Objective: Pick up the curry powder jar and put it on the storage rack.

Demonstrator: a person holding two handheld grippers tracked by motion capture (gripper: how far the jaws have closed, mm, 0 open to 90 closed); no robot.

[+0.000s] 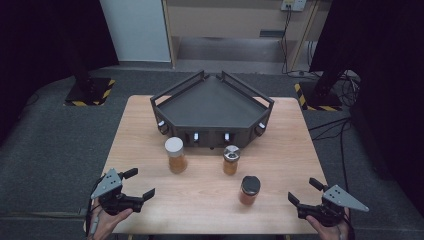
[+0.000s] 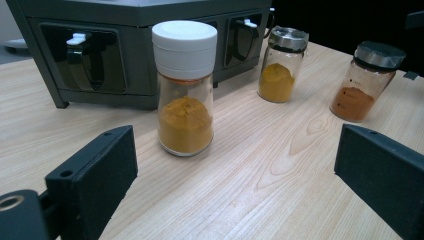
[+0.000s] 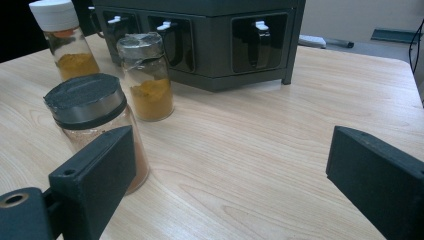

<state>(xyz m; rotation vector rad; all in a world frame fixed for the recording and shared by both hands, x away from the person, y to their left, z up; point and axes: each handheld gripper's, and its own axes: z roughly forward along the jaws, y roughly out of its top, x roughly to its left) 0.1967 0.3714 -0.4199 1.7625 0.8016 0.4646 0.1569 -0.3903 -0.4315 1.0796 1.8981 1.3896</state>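
Three glass spice jars stand on the wooden table in front of a dark angular rack. The white-lidded jar holds yellow powder. A silver-lidded jar and a dark-lidded jar of reddish powder stand to its right. My left gripper is open near the front left edge, with the white-lidded jar beyond its jaws and nothing between them. At the front right my right gripper is open, and the dark-lidded jar stands just beyond its left jaw.
The rack has dark recessed slots with white-tipped clips along its front. Bare tabletop lies to the right of the jars. On the floor behind are stands with yellow-black striped bases and cables.
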